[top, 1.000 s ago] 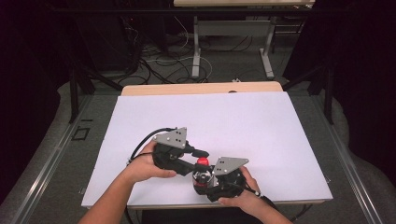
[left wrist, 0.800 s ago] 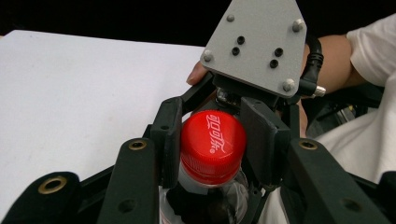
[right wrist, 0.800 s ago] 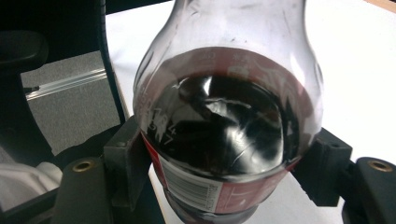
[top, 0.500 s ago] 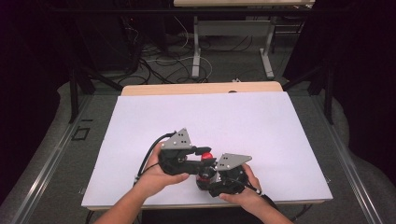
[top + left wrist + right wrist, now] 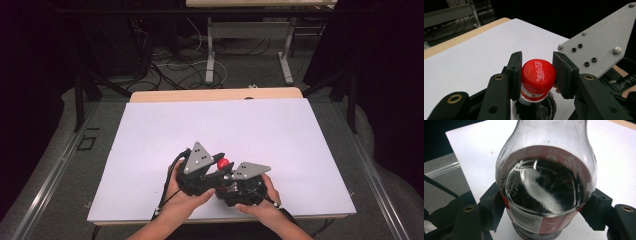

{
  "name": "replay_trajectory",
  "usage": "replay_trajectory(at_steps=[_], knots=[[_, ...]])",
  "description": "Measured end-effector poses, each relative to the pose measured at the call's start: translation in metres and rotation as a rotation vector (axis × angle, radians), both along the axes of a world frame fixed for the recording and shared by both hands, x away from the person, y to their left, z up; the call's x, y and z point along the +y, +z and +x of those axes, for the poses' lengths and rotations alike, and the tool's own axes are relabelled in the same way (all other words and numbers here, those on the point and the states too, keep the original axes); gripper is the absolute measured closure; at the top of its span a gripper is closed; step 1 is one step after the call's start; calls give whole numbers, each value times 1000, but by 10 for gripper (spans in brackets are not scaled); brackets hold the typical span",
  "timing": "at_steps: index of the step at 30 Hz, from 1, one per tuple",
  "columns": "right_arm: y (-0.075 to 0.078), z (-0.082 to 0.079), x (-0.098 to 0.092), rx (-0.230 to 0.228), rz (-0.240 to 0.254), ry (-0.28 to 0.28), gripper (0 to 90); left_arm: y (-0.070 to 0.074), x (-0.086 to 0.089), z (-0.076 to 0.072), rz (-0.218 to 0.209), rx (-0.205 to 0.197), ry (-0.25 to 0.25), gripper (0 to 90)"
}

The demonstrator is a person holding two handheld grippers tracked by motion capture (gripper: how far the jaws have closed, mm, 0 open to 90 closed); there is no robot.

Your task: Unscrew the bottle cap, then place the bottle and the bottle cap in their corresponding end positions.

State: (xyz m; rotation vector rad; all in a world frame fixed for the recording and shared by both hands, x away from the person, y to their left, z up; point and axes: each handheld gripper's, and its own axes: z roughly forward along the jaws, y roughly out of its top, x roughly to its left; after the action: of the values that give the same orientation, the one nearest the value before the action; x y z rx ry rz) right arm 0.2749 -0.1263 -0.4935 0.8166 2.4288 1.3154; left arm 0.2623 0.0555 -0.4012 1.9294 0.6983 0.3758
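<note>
Near the front edge of the white table (image 5: 280,135), the right gripper (image 5: 544,217) clamps the body of a cola bottle (image 5: 546,185) between its pads. The left gripper (image 5: 537,75) is closed on the bottle's red cap (image 5: 538,73), both pads apparently pressing its sides. In the high view the two grippers sit just beside each other, cap (image 5: 223,163) between them.

Both forearms come in low and close together, hands nearly touching. Left gripper (image 5: 537,75) has its jaws clamped in tight from both sides, right gripper (image 5: 546,207) is squeezed shut too, and it looks tucked slightly under the left, I think.
</note>
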Motion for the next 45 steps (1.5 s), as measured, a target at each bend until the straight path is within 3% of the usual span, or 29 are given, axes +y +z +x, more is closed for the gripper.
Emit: replay_trajectory(at_steps=[6,11,12,19,23,28,35,45], knots=[[0,3,-3,-15,11,-16,290,4,13,11,-6,22,28,612],[-2,5,-4,-27,16,-28,290,0,29,24,-25,35,90,612],[-1,6,-6,-33,-3,-11,290,-2,33,27,-27,38,103,612],[-5,10,-8,-25,13,-56,290,-22,59,44,-26,57,191,612],[-5,14,-11,-26,11,-69,290,-38,71,50,-19,72,216,612],[0,22,-15,-37,12,-97,289,-56,82,55,-40,88,234,612],[8,53,-21,-83,12,-168,289,-68,86,56,-33,81,253,612],[15,107,-14,-88,11,-256,289,-80,90,57,-26,75,254,612]])
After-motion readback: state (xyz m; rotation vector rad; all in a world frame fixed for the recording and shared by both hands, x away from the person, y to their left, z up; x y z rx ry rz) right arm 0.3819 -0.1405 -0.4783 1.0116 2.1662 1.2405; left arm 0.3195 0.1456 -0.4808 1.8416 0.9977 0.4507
